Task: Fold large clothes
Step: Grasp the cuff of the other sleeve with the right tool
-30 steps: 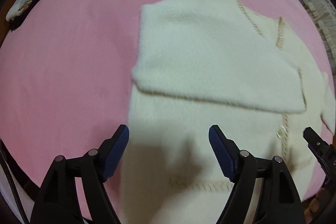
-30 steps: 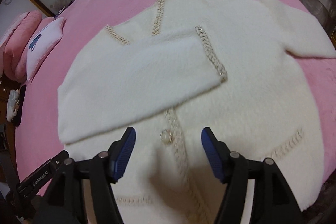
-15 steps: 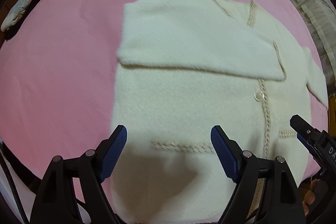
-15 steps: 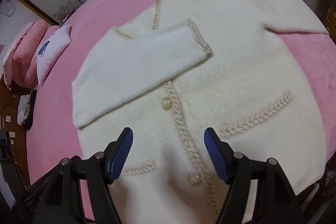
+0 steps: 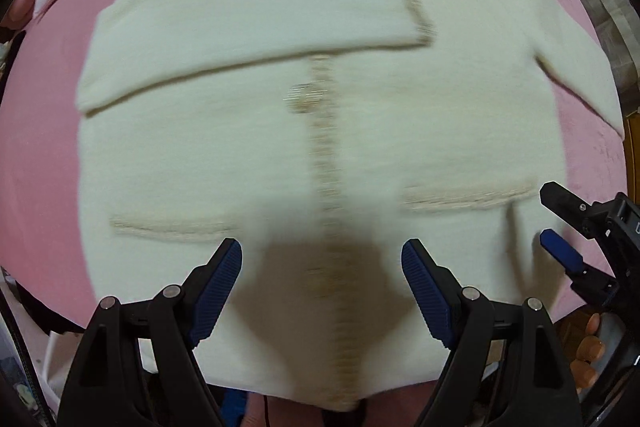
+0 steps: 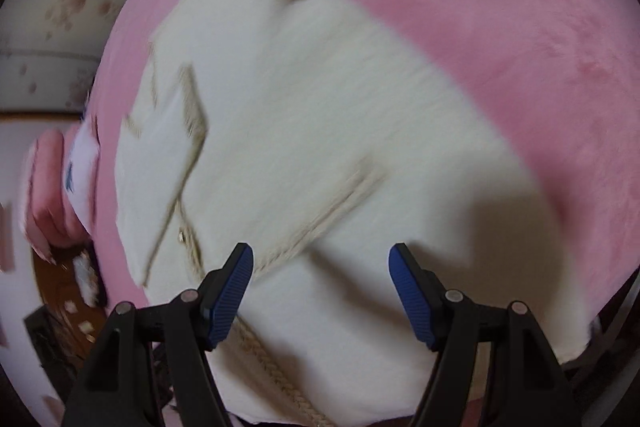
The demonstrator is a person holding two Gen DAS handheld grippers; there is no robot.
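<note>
Pink bedding on the bed (image 5: 48, 131) is carrying a cream cardigan (image 5: 248, 155), lying flat and buttoned, one sleeve (image 5: 256, 27) already folded across its chest while the other sleeve (image 5: 572, 67) is trailing outward. Both claws, left claw (image 5: 322, 279) and right claw (image 6: 320, 283), are hovering released and empty above the hem. Next, I judge, is gripping that loose sleeve and folding it inward.

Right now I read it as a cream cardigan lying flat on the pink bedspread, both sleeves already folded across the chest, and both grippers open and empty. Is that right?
Not quite. Only one sleeve is folded across the chest of the cardigan; the other sleeve lies out to the side on the pink bedspread, as the left wrist view shows. The left gripper and right gripper are open and empty.
</note>
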